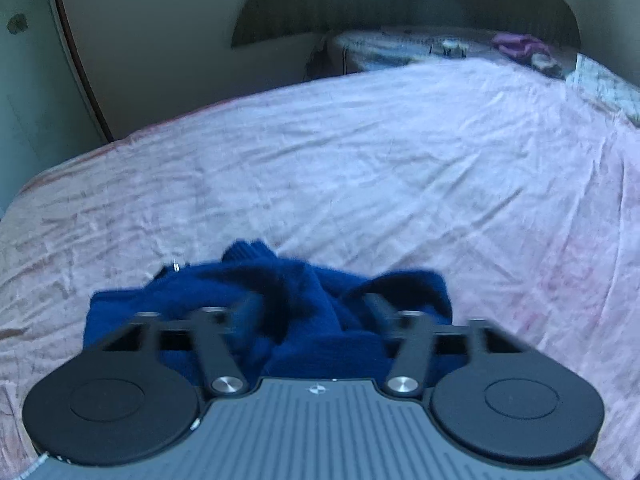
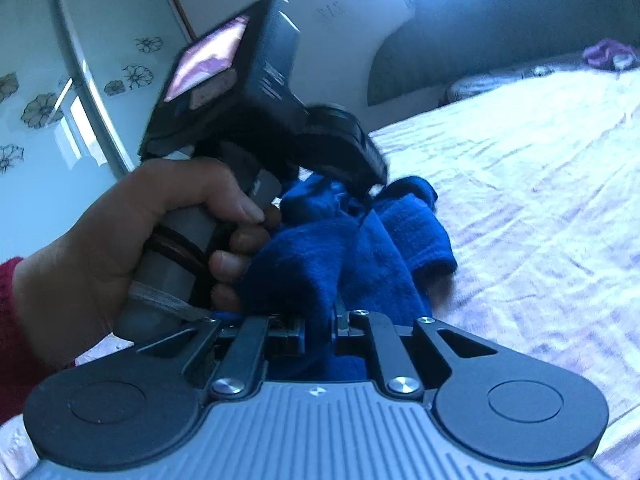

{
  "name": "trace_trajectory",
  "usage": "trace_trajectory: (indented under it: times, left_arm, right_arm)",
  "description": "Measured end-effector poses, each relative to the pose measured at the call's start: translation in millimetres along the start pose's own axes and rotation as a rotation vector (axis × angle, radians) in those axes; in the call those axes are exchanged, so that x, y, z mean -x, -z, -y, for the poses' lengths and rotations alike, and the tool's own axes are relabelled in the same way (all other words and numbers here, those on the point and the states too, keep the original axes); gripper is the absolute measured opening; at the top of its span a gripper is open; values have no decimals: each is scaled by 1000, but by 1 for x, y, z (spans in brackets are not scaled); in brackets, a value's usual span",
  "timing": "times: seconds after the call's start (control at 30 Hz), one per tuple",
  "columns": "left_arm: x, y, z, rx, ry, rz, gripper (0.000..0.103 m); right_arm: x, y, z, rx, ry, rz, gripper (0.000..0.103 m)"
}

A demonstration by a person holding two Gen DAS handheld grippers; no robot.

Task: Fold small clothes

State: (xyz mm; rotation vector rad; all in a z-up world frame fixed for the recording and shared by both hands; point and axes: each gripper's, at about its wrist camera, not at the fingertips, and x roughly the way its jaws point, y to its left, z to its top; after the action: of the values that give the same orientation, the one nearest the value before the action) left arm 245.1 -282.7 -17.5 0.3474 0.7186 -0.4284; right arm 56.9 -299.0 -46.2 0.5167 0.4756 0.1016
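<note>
A small dark blue fleece garment [image 1: 280, 292] lies bunched on the pink bedsheet [image 1: 360, 160]. My left gripper [image 1: 312, 300] is down in its folds with the fingers spread wide; cloth hides the tips. In the right wrist view the same garment [image 2: 360, 248] is pinched between my right gripper's [image 2: 322, 320] fingers, which stand close together on a fold of it. The left gripper [image 2: 372, 184], held in a hand [image 2: 132, 232], sits just beyond, over the garment's far part.
The wrinkled pink sheet covers the bed. A pillow [image 1: 400, 48] and a purple cloth [image 1: 516, 44] lie at the dark headboard [image 1: 400, 0]. A wardrobe with flower prints [image 2: 60, 100] stands at the left.
</note>
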Motion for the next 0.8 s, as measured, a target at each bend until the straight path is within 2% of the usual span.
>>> trace_trajectory:
  times: [0.17,0.37,0.53,0.73,0.8]
  left_arm:
    - [15,-9,-6,15,-52,83,82]
    - [29,0,-41,91,-112,89,87]
    - [46,28,-73,144,-117,64,87]
    - [72,78,-93,167,-83,39,87]
    - [83,96,-95,160,-78,52,91]
  right_arm:
    - [-4,0,15,-93,-29,-34,11]
    - [-6,0,32,-182,-49,-56,15]
    - [-5,0,45,-234,-36,-38,26]
    - [1,0,51,-252,2,-1,30]
    - [5,0,51,-256,21,28,35]
